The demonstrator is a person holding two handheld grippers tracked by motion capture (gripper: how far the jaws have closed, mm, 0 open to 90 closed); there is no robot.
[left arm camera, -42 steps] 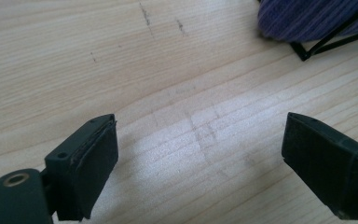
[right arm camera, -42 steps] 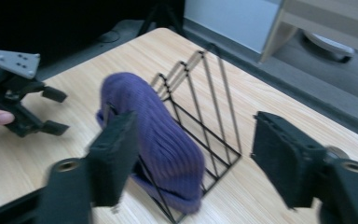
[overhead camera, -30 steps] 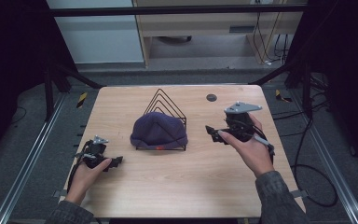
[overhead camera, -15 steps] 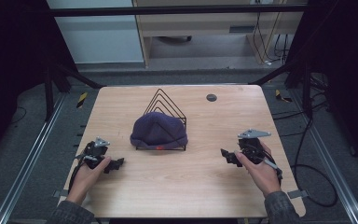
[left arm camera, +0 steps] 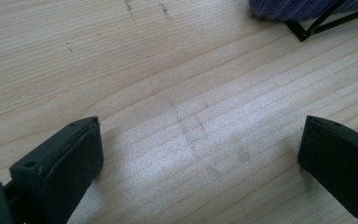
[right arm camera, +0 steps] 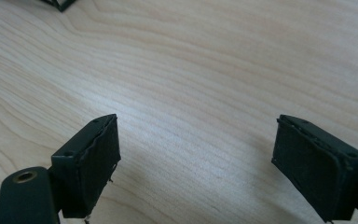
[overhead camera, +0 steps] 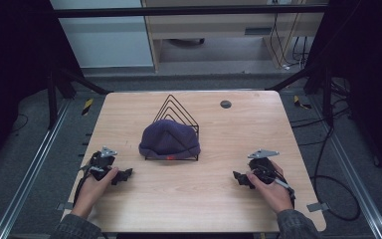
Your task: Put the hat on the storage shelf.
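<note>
A purple knit beanie (overhead camera: pixel 169 139) is draped over a black wire rack (overhead camera: pixel 175 107) at the middle of the wooden table (overhead camera: pixel 189 204). My left gripper (overhead camera: pixel 122 176) rests on the table at the front left, pointing right toward the rack. Its jaws have just been opening and stand open (left arm camera: pixel 200 135) over bare wood, with the beanie's edge (left arm camera: pixel 298 5) and a rack corner (left arm camera: pixel 307 30) far ahead. My right gripper (overhead camera: pixel 241 179) lies at the front right, pointing left. Its jaws closed a little and stand open (right arm camera: pixel 196 140) with nothing between them.
A small dark round disc (overhead camera: pixel 225 104) sits near the table's far edge. A corner of the rack (right arm camera: pixel 60 3) shows in the right gripper view. Cables run over the floor to the right of the table, and metal rails flank it.
My right hand has come down and toward the front edge, from beside the rack to the tabletop at the front right. The left hand has stayed put.
</note>
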